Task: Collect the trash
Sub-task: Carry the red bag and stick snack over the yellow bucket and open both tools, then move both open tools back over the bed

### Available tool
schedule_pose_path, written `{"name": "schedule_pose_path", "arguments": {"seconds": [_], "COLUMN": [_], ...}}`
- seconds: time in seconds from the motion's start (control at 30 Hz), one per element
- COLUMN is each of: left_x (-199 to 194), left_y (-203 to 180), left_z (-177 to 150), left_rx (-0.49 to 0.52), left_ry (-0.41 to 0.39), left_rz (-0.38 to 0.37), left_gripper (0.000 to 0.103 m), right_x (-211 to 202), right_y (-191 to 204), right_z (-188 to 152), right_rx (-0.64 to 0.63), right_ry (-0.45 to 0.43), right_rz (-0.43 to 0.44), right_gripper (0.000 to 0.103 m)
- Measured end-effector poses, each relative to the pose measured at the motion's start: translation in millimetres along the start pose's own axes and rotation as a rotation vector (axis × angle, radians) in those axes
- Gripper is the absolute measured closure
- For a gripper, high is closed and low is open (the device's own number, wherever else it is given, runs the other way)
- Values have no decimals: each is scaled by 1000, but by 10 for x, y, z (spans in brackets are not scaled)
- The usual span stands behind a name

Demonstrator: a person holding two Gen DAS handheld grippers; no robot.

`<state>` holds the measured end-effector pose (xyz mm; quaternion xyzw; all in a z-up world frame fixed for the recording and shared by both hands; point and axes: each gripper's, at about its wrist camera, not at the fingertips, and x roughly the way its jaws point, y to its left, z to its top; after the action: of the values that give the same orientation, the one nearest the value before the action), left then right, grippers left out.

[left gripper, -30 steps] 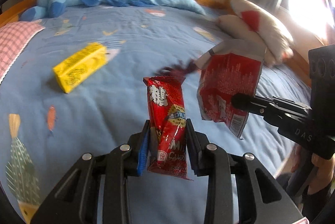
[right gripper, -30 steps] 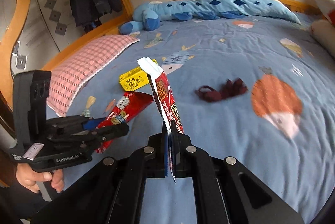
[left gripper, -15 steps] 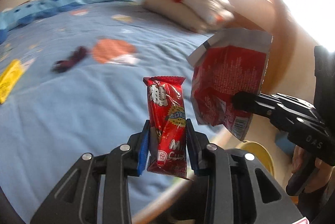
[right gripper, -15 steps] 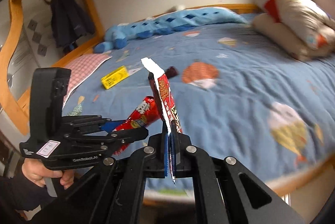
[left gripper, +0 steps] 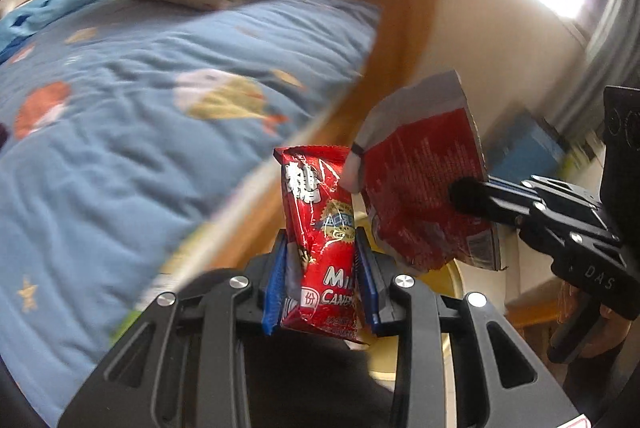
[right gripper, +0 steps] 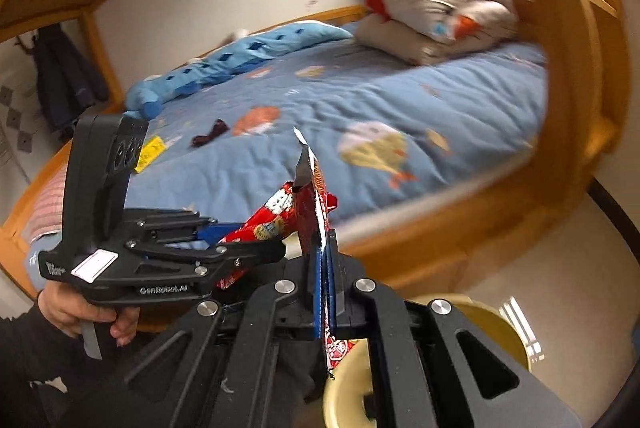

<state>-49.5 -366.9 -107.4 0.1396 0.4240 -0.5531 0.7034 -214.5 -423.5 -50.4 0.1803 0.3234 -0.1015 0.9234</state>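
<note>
My left gripper (left gripper: 320, 260) is shut on a red milk-candy wrapper (left gripper: 320, 224), held upright. My right gripper (right gripper: 325, 260) is shut on a flat torn red snack bag (right gripper: 316, 187), seen edge-on; in the left wrist view the bag (left gripper: 424, 187) hangs open-topped to the right of the candy wrapper. Both grippers are off the side of the bed, above a yellow round bin (right gripper: 476, 332), whose rim also shows in the left wrist view (left gripper: 456, 276). A yellow carton (right gripper: 150, 151) still lies on the blue bedsheet (right gripper: 320, 115).
The wooden bed frame (right gripper: 460, 228) runs just ahead of both grippers. On the bed lie a dark small cloth item (right gripper: 210, 133), a folded beige quilt (right gripper: 432, 15), a blue plush toy (right gripper: 240, 59) and a pink checked pillow (right gripper: 44, 199). A blue box (left gripper: 528, 151) sits right.
Both grippers swung right, away from the middle of the bed and past its wooden edge, each keeping its wrapper. The yellow bin has come into view below them.
</note>
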Motion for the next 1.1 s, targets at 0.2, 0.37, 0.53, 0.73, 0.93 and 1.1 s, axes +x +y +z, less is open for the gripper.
{"name": "schedule_pose_path", "arguments": {"seconds": [0.2, 0.37, 0.53, 0.73, 0.93, 1.1], "left_x": [366, 640, 802, 814, 707, 584], "left_y": [-412, -615, -654, -666, -603, -488], "left_z": [-116, -180, -214, -267, -231, -200], "left_rx": [45, 79, 95, 133, 113, 90], "left_ry": [76, 137, 150, 153, 129, 103], "left_rz": [-63, -94, -43, 7, 1, 0], "left_gripper": [70, 67, 14, 11, 11, 11], "right_x": [-253, -362, -396, -366, -327, -266], "right_y": [-411, -709, -877, -964, -844, -711], "right_z": [-519, -820, -902, -940, -874, -763], "right_rx": [106, 197, 251, 280, 240, 214], "right_ry": [41, 73, 64, 73, 77, 71], "right_rz": [-71, -118, -209, -200, -196, -188], "right_gripper": [100, 100, 43, 44, 44, 44]}}
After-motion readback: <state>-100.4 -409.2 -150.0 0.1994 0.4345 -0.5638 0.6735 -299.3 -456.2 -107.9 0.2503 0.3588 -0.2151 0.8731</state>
